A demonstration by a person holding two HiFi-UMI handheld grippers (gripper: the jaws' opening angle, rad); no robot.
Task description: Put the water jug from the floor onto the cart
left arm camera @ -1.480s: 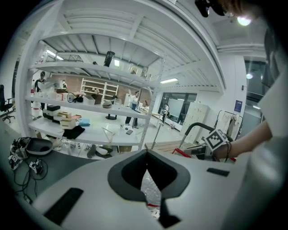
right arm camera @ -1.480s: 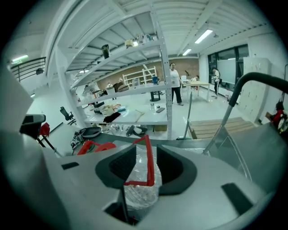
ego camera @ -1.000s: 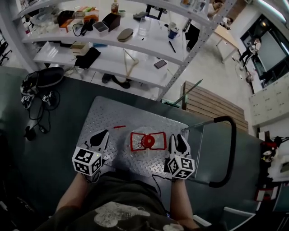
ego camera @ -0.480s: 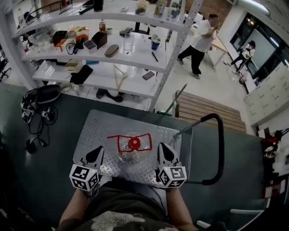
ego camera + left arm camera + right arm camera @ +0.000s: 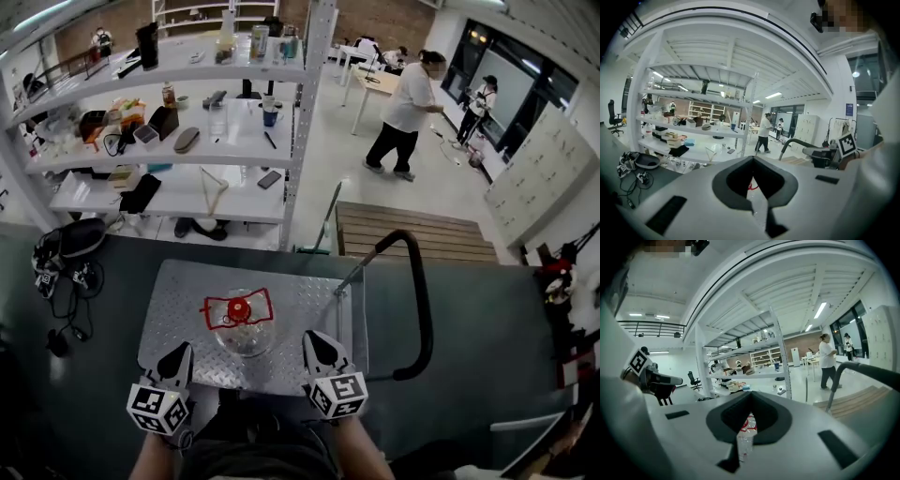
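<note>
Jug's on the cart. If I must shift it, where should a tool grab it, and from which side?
Grip the red handle atop the water jug, coming down from above. The jug stands upright on the cart, so the handle faces up; its round clear body looks too wide for one tool.

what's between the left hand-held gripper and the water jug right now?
Between the left hand-held gripper and the water jug: only bare cart deck, seen in the head view.

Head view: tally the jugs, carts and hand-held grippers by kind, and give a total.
water jug: 1
cart: 1
grippers: 2 (left gripper, right gripper)
Total: 4
</note>
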